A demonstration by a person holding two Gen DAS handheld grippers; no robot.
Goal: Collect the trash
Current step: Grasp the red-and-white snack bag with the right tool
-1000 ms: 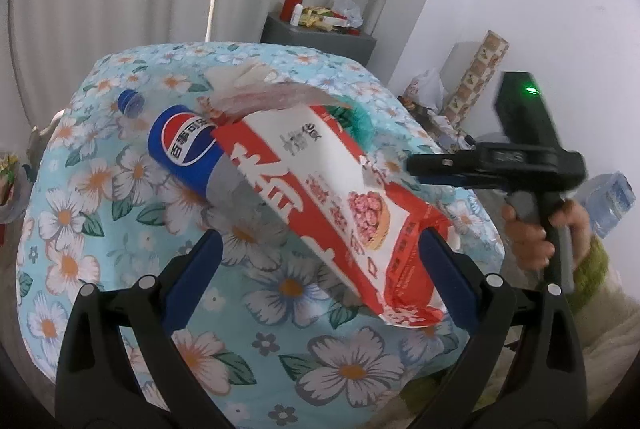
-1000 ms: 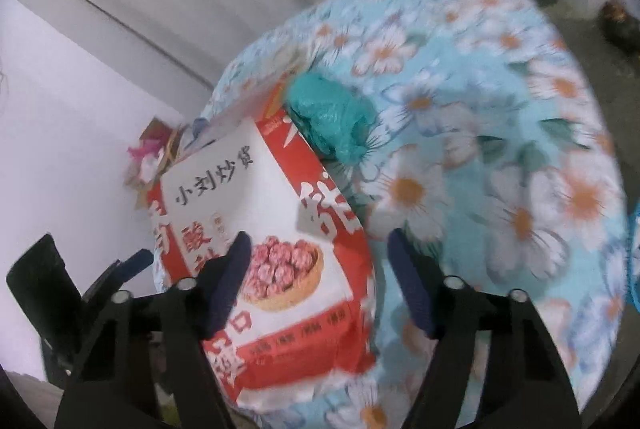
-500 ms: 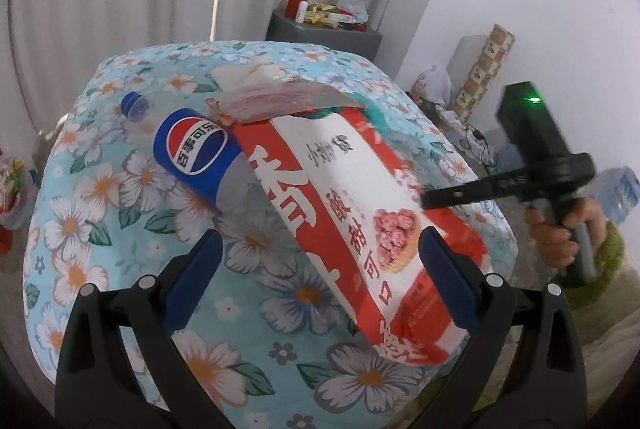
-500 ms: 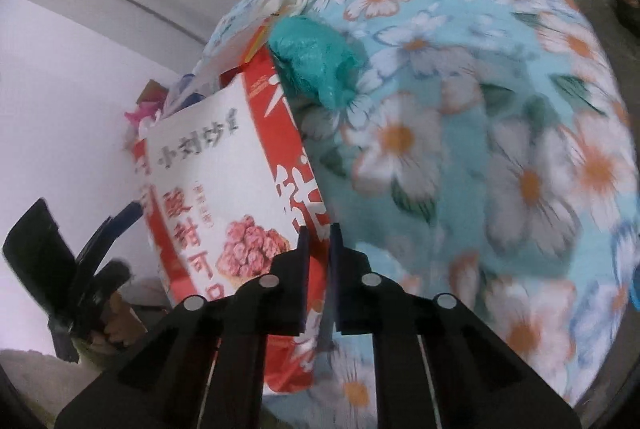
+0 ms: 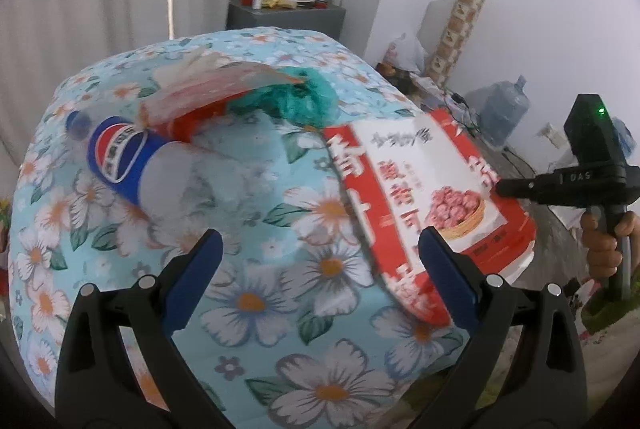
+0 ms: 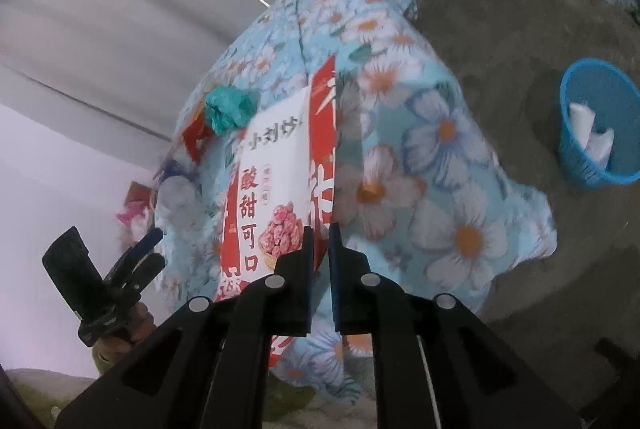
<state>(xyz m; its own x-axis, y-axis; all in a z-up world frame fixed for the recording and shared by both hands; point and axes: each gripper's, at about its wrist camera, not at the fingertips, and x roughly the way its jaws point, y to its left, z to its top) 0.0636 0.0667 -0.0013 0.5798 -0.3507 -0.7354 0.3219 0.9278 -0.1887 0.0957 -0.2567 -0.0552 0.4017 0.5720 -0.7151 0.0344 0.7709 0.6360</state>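
A red and white snack bag (image 5: 424, 189) lies tilted at the right edge of the flower-cloth table (image 5: 256, 305). My right gripper (image 6: 320, 233) pinches the bag's (image 6: 280, 185) red side edge; its jaws are opening slightly with the edge still pressed between the pads. The left wrist view shows that gripper (image 5: 498, 187) coming in from the right. My left gripper (image 5: 316, 257) hangs open over bare cloth, holding nothing. A Pepsi bottle (image 5: 120, 157), a crumpled green plastic bag (image 5: 304, 97) and a pinkish wrapper (image 5: 216, 85) lie farther back.
A blue mesh basket (image 6: 596, 125) with white scraps inside stands on the grey floor to the right of the table. A grey cabinet (image 5: 284, 17) with jars stands behind the table. A water jug (image 5: 504, 109) and clutter line the right wall.
My right gripper shut on the snack bag's edge and pulled it off the bottle toward the table's right edge. The bottle and green bag are uncovered now. My left gripper shifted a little.
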